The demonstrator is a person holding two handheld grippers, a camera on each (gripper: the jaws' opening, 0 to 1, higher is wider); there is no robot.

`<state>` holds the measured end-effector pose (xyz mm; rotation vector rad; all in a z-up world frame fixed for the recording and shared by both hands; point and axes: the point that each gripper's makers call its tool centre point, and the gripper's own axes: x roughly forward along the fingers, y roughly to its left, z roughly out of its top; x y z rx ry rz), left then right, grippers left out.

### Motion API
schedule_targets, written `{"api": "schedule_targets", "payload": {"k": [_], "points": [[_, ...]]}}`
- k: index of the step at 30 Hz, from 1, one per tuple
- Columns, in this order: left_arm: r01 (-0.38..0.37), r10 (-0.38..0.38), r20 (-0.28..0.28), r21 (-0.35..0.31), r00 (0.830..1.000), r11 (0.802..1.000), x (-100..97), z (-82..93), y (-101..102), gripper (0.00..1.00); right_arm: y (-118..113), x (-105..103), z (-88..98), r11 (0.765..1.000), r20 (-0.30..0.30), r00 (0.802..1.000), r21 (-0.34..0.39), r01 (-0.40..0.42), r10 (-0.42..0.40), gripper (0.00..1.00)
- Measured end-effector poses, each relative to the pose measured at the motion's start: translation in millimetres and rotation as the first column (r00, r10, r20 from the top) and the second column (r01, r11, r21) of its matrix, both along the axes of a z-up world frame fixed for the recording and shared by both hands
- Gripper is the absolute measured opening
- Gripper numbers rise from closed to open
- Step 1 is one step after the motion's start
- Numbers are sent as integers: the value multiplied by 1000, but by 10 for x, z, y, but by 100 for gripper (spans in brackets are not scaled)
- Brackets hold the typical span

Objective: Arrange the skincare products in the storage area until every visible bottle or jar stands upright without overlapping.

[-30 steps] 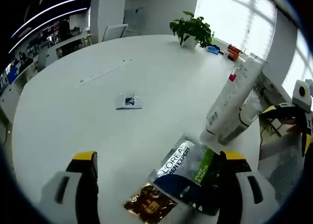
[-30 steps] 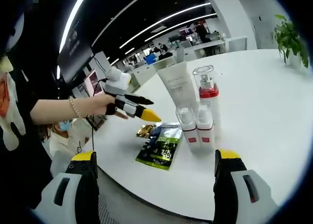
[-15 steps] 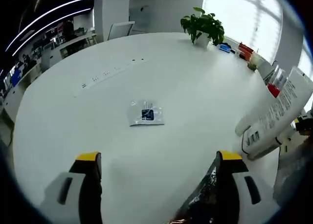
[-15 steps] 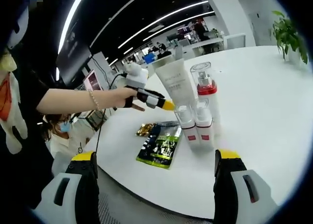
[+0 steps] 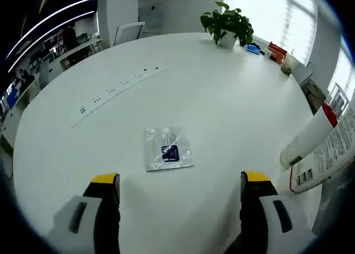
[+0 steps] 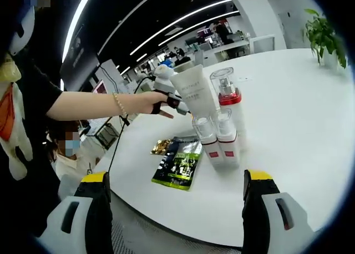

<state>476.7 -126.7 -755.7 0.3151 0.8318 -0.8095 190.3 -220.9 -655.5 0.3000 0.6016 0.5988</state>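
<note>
the left tool [image 5: 176, 196] hangs over the round white surface [image 5: 222, 98] with its jaws spread wide and nothing between them, facing a small clear sachet [image 5: 167, 149] that lies flat and alone, well apart from the other products. in the right gripper view the left tool [image 6: 173, 102] reaches out past the white tube [image 6: 194, 92], held in the person's hand [image 6: 148, 102]. the right tool [image 6: 174, 193] is also wide and empty, hanging back near the surface's edge.

the bottles are grouped close together: the white tube stands on its cap, a red-collared pump bottle [image 6: 226, 96] is just beside it, and two small clear-capped bottles [image 6: 217, 136] stand in front, all upright. a dark l'oreal sachet [image 6: 178, 164] and a small brown sachet [image 6: 162, 147] lie flat near them, toward the edge.

the step in hand looks like fetching the stray clear sachet. to do it well, i would lower the left tool squarely over it, tips nearly touching the surface, and pinch one raised edge, since thin film will likely slip or crumple under a flat grab. the tube's edge [image 5: 327, 148] looms at the right of the left gripper view, so swing wide of it; a nudge could topple the cluster.
</note>
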Motion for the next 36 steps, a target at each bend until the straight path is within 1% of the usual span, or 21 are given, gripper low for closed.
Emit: {"api": "schedule_targets", "payload": {"k": [2, 3, 6, 9, 14, 17, 18, 20, 22, 23, 24, 26, 30, 32, 33, 36], "points": [[-12, 12, -5, 16, 1000, 1000, 117, -36, 10, 81, -8, 3, -3, 1000, -3, 1000, 3, 4, -4, 100], [-15, 15, -9, 9, 1000, 1000, 161, -48, -1, 80, -12, 6, -9, 1000, -6, 1000, 5, 7, -7, 100], [-17, 18, -15, 15, 1000, 1000, 229, -84, -21, 77, -16, 9, -15, 1000, -9, 1000, 5, 10, -10, 100], [-14, 14, 0, 30, 1000, 999, 207, -72, -27, 77, -19, 10, -21, 1000, -10, 1000, 4, 11, -11, 100], [-9, 9, 10, 34, 1000, 999, 279, -77, -86, 68, -30, 15, -36, 1000, -14, 1000, 2, 15, -15, 99], [13, -14, 9, 27, 1000, 1000, 286, -94, -157, 66, -40, 17, -37, 1000, -15, 1000, 3, 20, -20, 99], [5, -6, 14, 36, 1000, 999, 326, -116, -122, 67, -44, 17, -41, 1000, -16, 1000, 2, 21, -21, 99], [10, -11, 18, 46, 1000, 999, 341, -113, -119, 63, -42, 17, -38, 1000, -16, 1000, 4, 22, -22, 99], [15, -16, 20, 50, 1000, 999, 330, -102, -117, 61, -42, 15, -42, 1000, -17, 1000, 1, 20, -20, 99], [17, -19, 24, 55, 1000, 998, 338, -105, -113, 61, -42, 14, -42, 1000, -16, 1000, 1, 20, -20, 99], [30, -32, 42, 62, 999, 998, 353, -96, -117, 61, -39, 15, -39, 1000, -16, 1000, 1, 21, -21, 99], [40, -43, 49, 64, 998, 997, 324, -87, -137, 61, -41, 16, -40, 1000, -15, 1000, -2, 23, -23, 98], [66, -69, 55, 62, 996, 996, 290, -75, -177, 52, -39, 20, -31, 1000, -14, 1000, 0, 27, -27, 98], [88, -92, 60, 65, 994, 994, 293, -60, -201, 40, -34, 21, -26, 1000, -13, 1000, 2, 27, -27, 98], [99, -103, 60, 64, 993, 993, 267, -50, -218, 37, -33, 21, -25, 1000, -13, 1000, 1, 27, -27, 98], [72, -75, 51, 56, 996, 996, 278, -66, -195, 36, -37, 20, -22, 1000, -10, 1000, -1, 28, -28, 98]]}}
